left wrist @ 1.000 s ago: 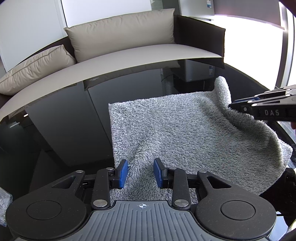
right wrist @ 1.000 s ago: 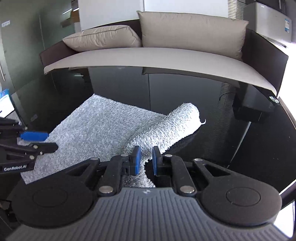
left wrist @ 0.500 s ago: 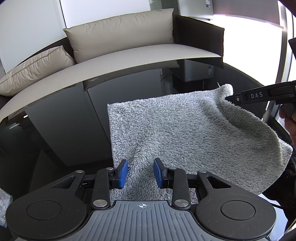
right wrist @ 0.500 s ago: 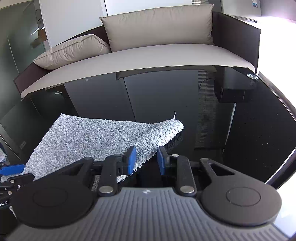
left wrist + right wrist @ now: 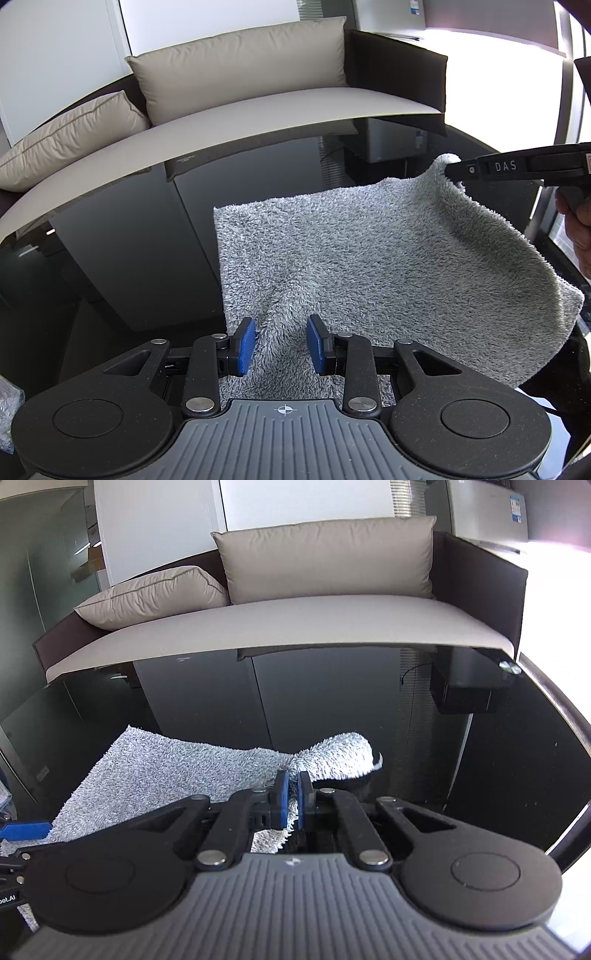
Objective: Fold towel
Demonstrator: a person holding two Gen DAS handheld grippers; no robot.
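Observation:
A fluffy grey towel point(image 5: 369, 258) lies spread on the glossy black table point(image 5: 129, 277). My left gripper point(image 5: 282, 345) sits at the towel's near edge, and the cloth puckers and fills the gap between its blue pads. My right gripper point(image 5: 292, 797) is closing tight on the towel's point(image 5: 166, 768) far right corner, with the cloth pinched between its pads. In the left wrist view the right gripper point(image 5: 454, 170) holds that corner raised off the table, so the right side slopes up. The left gripper's blue pad point(image 5: 26, 829) shows at the far left of the right wrist view.
A beige sofa point(image 5: 258, 107) with cushions runs behind the table's far edge. A black box point(image 5: 465, 694) stands at the table's far right. A person's hand point(image 5: 576, 221) shows at the right edge. Something pale and fluffy point(image 5: 9, 410) lies at the lower left.
The right gripper let go of the rolled-over right edge, shifted along it, then shut on the far right corner and raised it. The left gripper has not moved.

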